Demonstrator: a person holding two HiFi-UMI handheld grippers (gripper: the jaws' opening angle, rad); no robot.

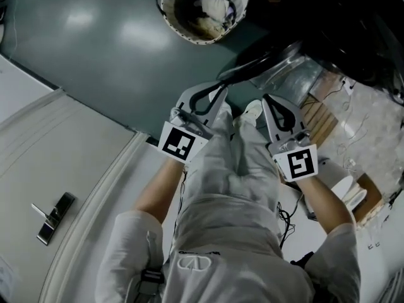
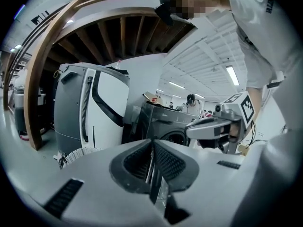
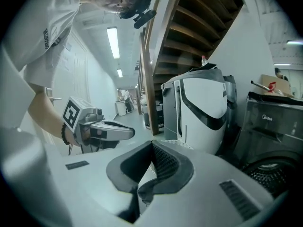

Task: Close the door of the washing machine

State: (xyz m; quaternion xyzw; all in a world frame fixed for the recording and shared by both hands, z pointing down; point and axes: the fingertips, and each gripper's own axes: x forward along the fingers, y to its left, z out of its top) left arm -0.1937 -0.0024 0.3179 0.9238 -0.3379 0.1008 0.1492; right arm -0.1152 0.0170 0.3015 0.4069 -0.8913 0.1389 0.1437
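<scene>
In the left gripper view a dark front-loading washing machine stands ahead, its round drum opening dark. The right gripper view shows it at the right edge. In the head view a dark-rimmed curved part, seemingly its open door, lies just beyond both grippers. My left gripper is shut with nothing in it, its pads pressed together. My right gripper is shut and empty too. Both are held side by side in front of the person's legs, apart from the machine.
A tall white and grey machine stands left of the washer, under a wooden staircase. A woven laundry basket sits on the floor ahead. At the left is a white door with a handle; wooden boards and cables lie at the right.
</scene>
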